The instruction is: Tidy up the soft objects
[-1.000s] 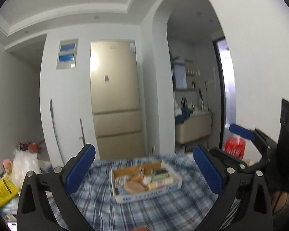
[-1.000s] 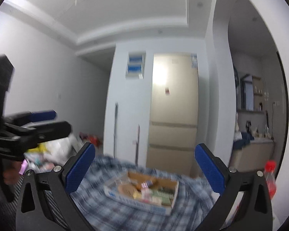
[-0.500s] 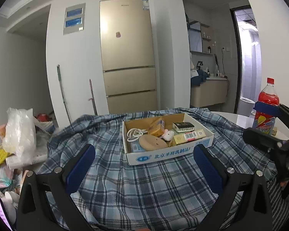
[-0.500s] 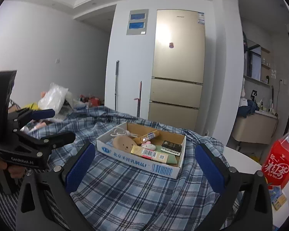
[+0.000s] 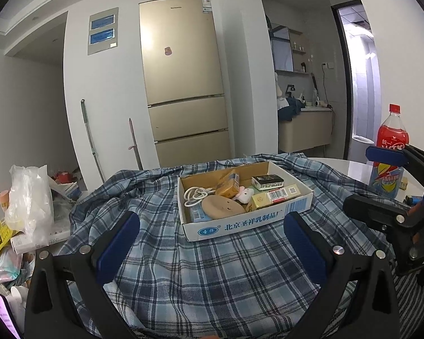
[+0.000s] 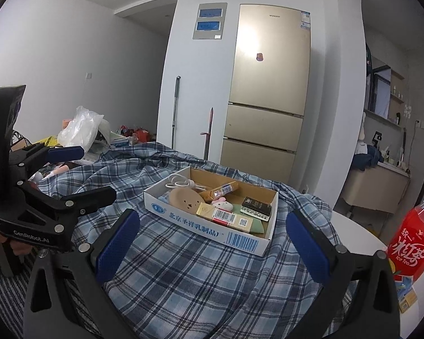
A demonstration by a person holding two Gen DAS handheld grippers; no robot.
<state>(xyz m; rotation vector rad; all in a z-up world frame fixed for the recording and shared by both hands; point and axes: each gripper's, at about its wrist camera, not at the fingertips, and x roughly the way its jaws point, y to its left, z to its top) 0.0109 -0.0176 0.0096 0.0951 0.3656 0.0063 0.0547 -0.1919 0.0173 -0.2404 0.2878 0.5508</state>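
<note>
A shallow cardboard box (image 5: 240, 227) (image 6: 183, 217) rests on a blue plaid shirt (image 5: 198, 268) (image 6: 183, 276) spread over the table. Inside lie a tan round plush face (image 5: 222, 207) (image 6: 185, 199), a small white-and-pink plush (image 5: 243, 195) (image 6: 222, 204), a coiled white cord (image 5: 196, 193), and several small cartons. My left gripper (image 5: 210, 250) hovers open just in front of the box, with nothing between its blue pads. My right gripper (image 6: 209, 248) is open too, near the box's front right corner. Each gripper shows at the edge of the other's view.
A red iced-tea bottle (image 5: 391, 152) (image 6: 412, 243) stands on the bare white tabletop to the right. A white plastic bag (image 5: 31, 197) and clutter pile up at the left. A fridge (image 5: 183, 84) and a mop stand behind, and a phone (image 5: 1, 316) lies bottom left.
Both views have tilted down from the ceiling and walls and drawn closer to the table, so the box and shirt now fill the lower half. Both grippers stay open.
</note>
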